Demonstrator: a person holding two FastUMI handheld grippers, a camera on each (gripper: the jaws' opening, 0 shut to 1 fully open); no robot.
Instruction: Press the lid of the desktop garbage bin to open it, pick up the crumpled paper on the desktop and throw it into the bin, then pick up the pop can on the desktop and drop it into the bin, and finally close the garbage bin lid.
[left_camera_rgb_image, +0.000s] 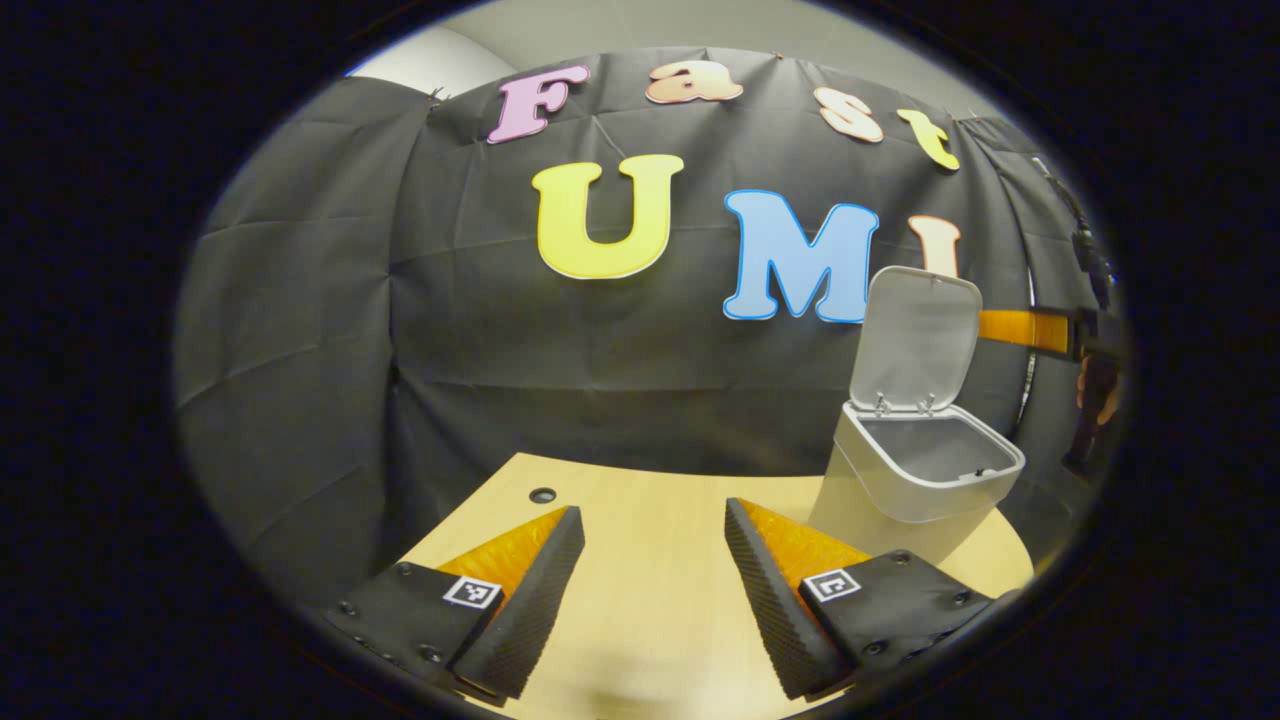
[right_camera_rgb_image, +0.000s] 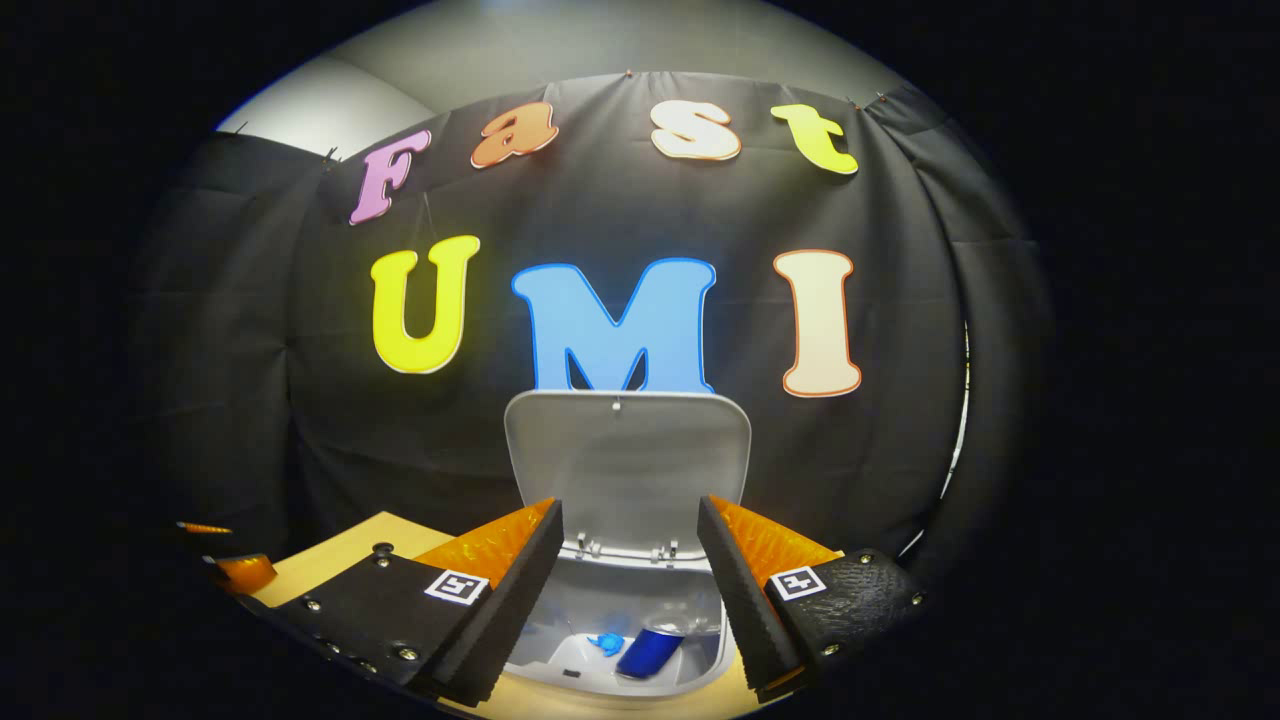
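Bin (right_camera_rgb_image: 640, 640) sits open on the bench (left_camera_rgb_image: 640, 600), lid (right_camera_rgb_image: 628, 465) standing upright at the back. Inside it, a blue can (right_camera_rgb_image: 648, 652) lies beside a small blue scrap (right_camera_rgb_image: 606, 643). Right tool (right_camera_rgb_image: 630, 540) hangs above the bin's mouth, fingers spread wide, holding nothing. Left tool (left_camera_rgb_image: 655, 545) hovers over bare bench, also wide open, empty.
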